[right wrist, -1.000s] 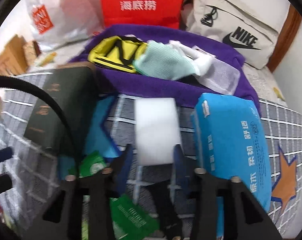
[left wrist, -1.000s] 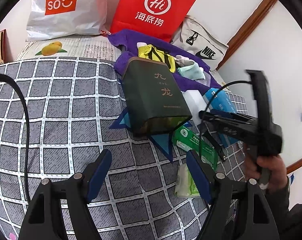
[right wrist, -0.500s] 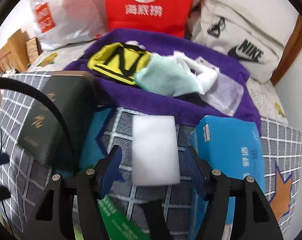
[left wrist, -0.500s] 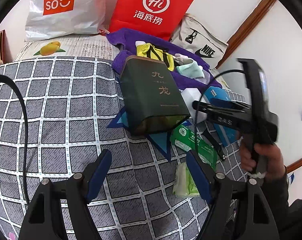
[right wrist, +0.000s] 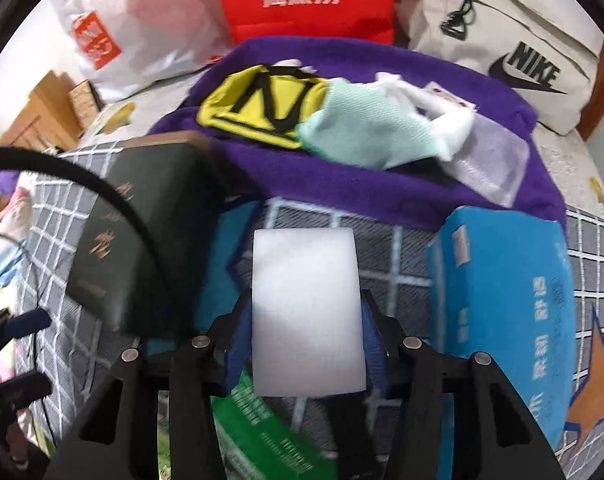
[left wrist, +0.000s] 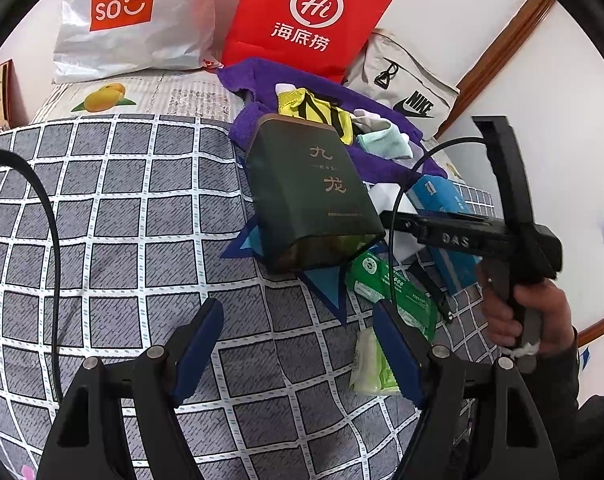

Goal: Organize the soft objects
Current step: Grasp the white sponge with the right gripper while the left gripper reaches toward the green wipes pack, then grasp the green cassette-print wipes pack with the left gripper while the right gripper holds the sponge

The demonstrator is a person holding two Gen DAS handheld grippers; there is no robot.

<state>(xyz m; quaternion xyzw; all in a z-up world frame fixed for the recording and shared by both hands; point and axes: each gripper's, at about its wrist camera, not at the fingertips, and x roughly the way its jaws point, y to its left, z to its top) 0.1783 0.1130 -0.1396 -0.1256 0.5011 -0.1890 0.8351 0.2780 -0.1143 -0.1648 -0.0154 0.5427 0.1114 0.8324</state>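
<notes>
The right hand-held gripper (right wrist: 306, 344) is clamped on a white sponge block (right wrist: 305, 312), its blue pads (right wrist: 235, 344) pressed against the block's two long sides. The block is a plain, smooth-faced white rectangle with soft, slightly rounded corners; it sits above the grey checked bedsheet (right wrist: 386, 248), between a dark green box (right wrist: 142, 240) on one side and a blue tissue pack (right wrist: 502, 300) on the other, just short of a purple towel (right wrist: 342, 184). One yellow-and-black cloth (right wrist: 262, 104), one mint-green cloth (right wrist: 354, 128), a white cloth (right wrist: 442, 120) and one clear plastic pouch (right wrist: 490, 168) lie on that towel. The left hand-held gripper (left wrist: 298, 344) hangs wide open over the bedsheet with nothing between its two blue pads (left wrist: 198, 336). From its view the right hand (left wrist: 518, 312) grips the other tool's handle, and a green wipes pack (left wrist: 390, 288) and a pale green packet (left wrist: 370, 364) lie near the green box. Three bags lean against the wall behind: one white Miniso bag (left wrist: 134, 20), one red paper bag (left wrist: 306, 20) and one beige Nike bag (left wrist: 406, 80).
</notes>
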